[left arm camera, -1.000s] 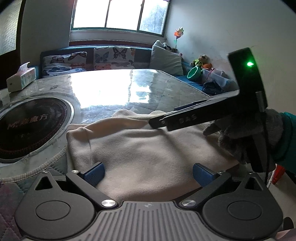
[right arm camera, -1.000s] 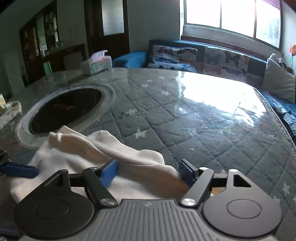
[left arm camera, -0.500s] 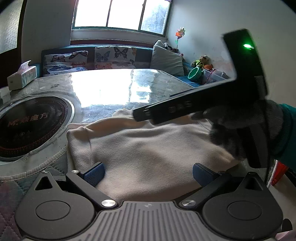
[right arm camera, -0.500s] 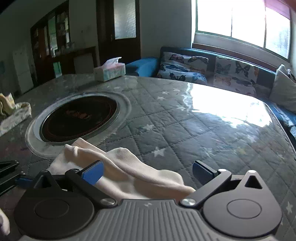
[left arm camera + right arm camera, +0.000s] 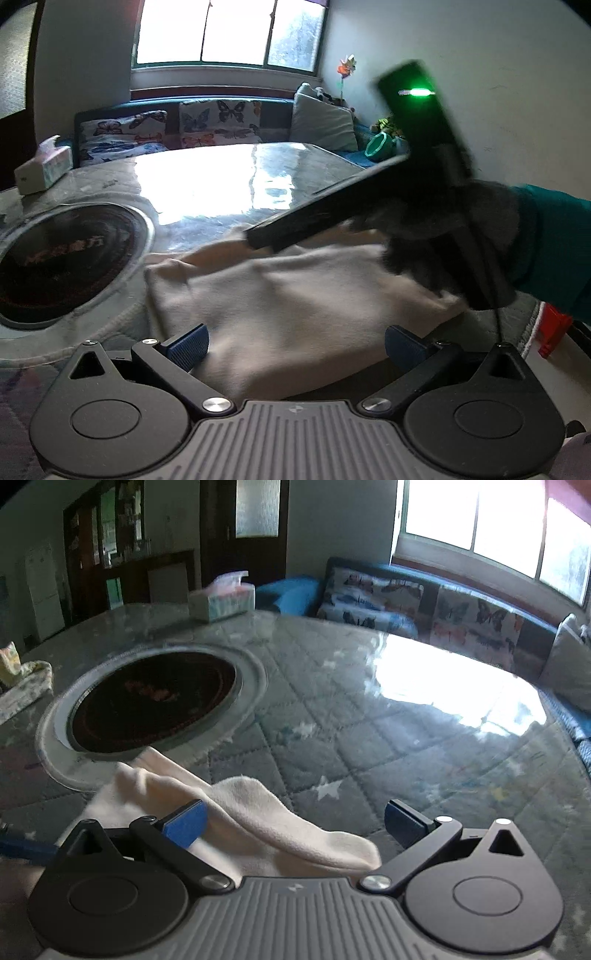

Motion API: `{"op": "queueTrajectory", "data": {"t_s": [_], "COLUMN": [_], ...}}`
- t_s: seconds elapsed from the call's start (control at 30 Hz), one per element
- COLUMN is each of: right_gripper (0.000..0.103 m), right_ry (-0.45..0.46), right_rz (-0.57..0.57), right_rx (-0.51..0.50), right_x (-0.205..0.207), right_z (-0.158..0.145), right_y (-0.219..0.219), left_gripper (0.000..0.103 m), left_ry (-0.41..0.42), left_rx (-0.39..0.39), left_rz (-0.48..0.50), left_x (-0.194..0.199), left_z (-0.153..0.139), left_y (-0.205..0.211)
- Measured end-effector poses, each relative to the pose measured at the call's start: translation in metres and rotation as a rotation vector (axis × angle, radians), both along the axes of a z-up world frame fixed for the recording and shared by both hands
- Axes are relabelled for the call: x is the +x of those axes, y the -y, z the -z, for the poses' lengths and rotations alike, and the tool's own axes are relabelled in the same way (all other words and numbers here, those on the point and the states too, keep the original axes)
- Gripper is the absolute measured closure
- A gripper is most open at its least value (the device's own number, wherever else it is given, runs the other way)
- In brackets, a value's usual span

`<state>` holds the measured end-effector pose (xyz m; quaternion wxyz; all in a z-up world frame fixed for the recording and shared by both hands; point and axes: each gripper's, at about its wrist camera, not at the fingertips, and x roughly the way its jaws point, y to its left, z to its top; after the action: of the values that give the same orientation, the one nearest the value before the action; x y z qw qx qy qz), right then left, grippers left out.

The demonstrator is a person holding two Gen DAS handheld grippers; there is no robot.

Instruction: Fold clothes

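We can read little here: red characters sit on the dark round hob point(image 5: 55, 258) set into the table point(image 5: 221, 184), too blurred to make out, and the tissue box point(image 5: 221, 600) shows no legible print.

The cream garment point(image 5: 288, 295) lies folded on the table's near edge, just beside the hob. In the left wrist view its long axis runs left to right across us, with a loose layer bunched at the far edge.

Our left gripper point(image 5: 295, 341) hangs low over the garment's near edge, its jaws spread wide with nothing between them. Our right gripper point(image 5: 293, 821) also stands wide, holding nothing, above the garment's far folds point(image 5: 240, 812). From the left camera we see it as a black bar with a green light point(image 5: 417, 92), held by a gloved hand point(image 5: 450, 236).
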<state>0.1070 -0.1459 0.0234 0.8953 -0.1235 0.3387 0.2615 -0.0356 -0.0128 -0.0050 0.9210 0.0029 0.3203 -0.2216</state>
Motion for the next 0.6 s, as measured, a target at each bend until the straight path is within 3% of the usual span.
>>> {"op": "queueTrajectory", "data": {"t_s": [0.27,0.4,0.6], "right_gripper": [0.0,0.0,0.0], "right_ry": [0.159,0.266,0.319], "right_rz": [-0.043,-0.066,-0.105], "right_rx": [-0.049,-0.099,-0.157], "right_x": [-0.073,-0.108,-0.129], "right_z": [-0.019,-0.01,0.012], "right_y": [0.022,0.022,0.007], "left_gripper": [0.0,0.0,0.0], "left_ry": [0.024,0.034,0.02], "left_rx": [0.005,0.015,0.085], "left_rz": [-0.113,-0.187,-0.238], "left_x": [0.0,0.003,0.009], "left_z": [-0.006,-0.006,0.005], "left_y": [-0.028,-0.038,-0.034]}}
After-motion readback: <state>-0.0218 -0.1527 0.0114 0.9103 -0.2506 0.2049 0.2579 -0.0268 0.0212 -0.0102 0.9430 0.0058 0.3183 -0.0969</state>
